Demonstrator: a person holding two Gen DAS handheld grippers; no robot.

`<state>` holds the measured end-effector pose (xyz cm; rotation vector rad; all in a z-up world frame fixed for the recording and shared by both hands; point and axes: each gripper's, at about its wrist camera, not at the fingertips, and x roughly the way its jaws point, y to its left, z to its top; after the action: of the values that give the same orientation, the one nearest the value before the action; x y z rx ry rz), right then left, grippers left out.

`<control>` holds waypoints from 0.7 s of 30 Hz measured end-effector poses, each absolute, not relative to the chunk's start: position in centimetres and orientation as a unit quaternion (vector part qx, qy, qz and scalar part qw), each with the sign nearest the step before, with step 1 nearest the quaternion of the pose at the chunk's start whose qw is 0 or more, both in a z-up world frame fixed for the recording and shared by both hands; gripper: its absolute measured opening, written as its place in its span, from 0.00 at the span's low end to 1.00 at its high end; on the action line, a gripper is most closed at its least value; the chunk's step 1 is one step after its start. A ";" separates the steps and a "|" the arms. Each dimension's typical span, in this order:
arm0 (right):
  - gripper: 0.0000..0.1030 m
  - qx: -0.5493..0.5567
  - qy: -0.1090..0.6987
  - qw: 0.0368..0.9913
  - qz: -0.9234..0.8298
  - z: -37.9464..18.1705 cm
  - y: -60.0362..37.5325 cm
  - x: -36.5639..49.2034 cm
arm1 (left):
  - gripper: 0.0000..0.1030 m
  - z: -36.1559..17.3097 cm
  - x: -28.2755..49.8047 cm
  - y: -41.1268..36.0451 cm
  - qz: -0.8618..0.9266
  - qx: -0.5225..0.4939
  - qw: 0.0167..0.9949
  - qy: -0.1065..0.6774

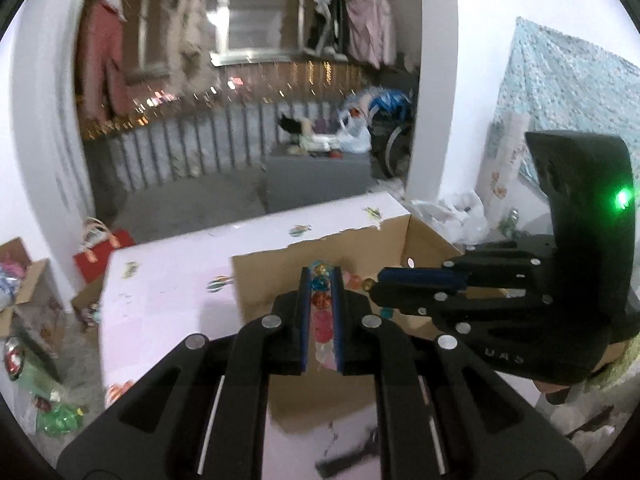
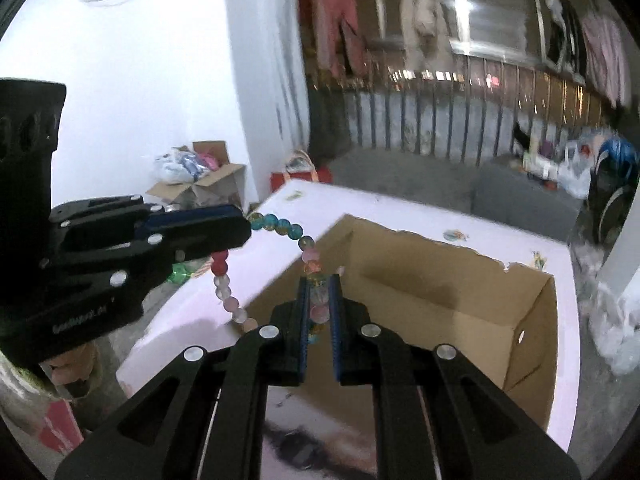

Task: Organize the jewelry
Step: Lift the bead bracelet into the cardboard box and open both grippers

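A bracelet of coloured glass beads (image 2: 280, 229) hangs stretched between both grippers, above the near left corner of an open cardboard box (image 2: 536, 320). My left gripper (image 1: 320, 276) is shut on one part of the bracelet (image 1: 321, 312); blue, orange, red and pink beads show between its pads. It also shows in the right wrist view (image 2: 244, 228), at the left. My right gripper (image 2: 320, 284) is shut on the other part. It shows in the left wrist view (image 1: 374, 286), coming in from the right over the box (image 1: 264, 276).
The box stands on a white table (image 1: 168, 272) with small bead items (image 1: 298, 230) scattered on it. Cardboard boxes (image 2: 208, 184), a red bag (image 1: 98, 250) and plastic bags (image 2: 612, 332) lie on the floor around. A railing (image 1: 200, 140) runs behind.
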<state>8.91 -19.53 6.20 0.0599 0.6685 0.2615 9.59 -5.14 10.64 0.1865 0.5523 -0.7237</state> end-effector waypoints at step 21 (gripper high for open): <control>0.10 0.156 0.497 0.847 0.105 -2.1 -26.1 23.5 | 0.47 4.2 20.6 -11.7 -0.243 0.183 0.869 0.391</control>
<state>23.50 -26.08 -2.09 0.3291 1.0485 0.2205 20.57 -11.72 4.22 0.3825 0.8176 -0.5094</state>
